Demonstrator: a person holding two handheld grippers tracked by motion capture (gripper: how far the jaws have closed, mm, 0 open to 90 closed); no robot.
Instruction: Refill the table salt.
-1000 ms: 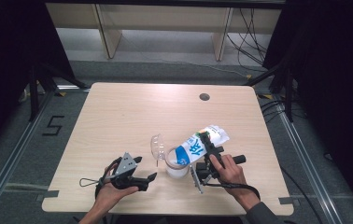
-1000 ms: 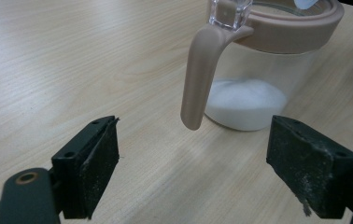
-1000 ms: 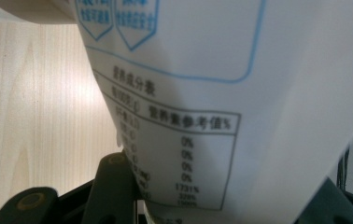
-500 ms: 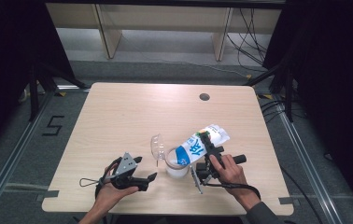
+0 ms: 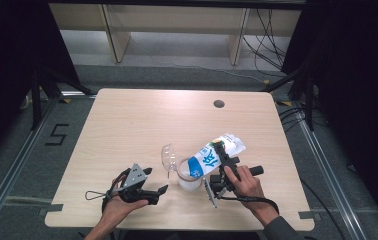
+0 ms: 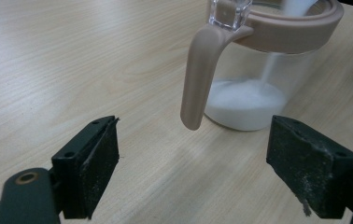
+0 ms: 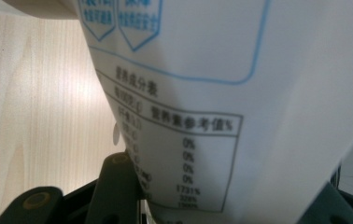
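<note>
at the left of the high view, the left gripper [image 5: 158, 181] rests low on the wooden table [image 5: 142, 125] in the person's left hand [image 5: 119, 207], pointing toward the middle. its jaws stand wide apart and hold nothing; in the left gripper view the bare tabletop shows between the two black pads [image 6: 101, 158].

just beyond those jaws stands a clear jug [image 6: 254, 88] with a beige rim and a beige handle [image 6: 200, 79] that curves down on the side facing the gripper. its clear lid [image 5: 167, 157] is tipped up at the left edge. a shallow layer of white powder [image 6: 244, 105] lies in the bottom of the jug, and a thin white stream [image 6: 272, 60] falls into it from above.

over the jug, a white and blue bag [image 5: 212, 157] is tilted with its lower end at the jug's mouth. the right gripper [image 5: 223, 152], in the right hand [image 5: 244, 182], is clamped on this bag; in the right gripper view the bag's printed panel [image 7: 188, 154] sits between the jaws.
</note>
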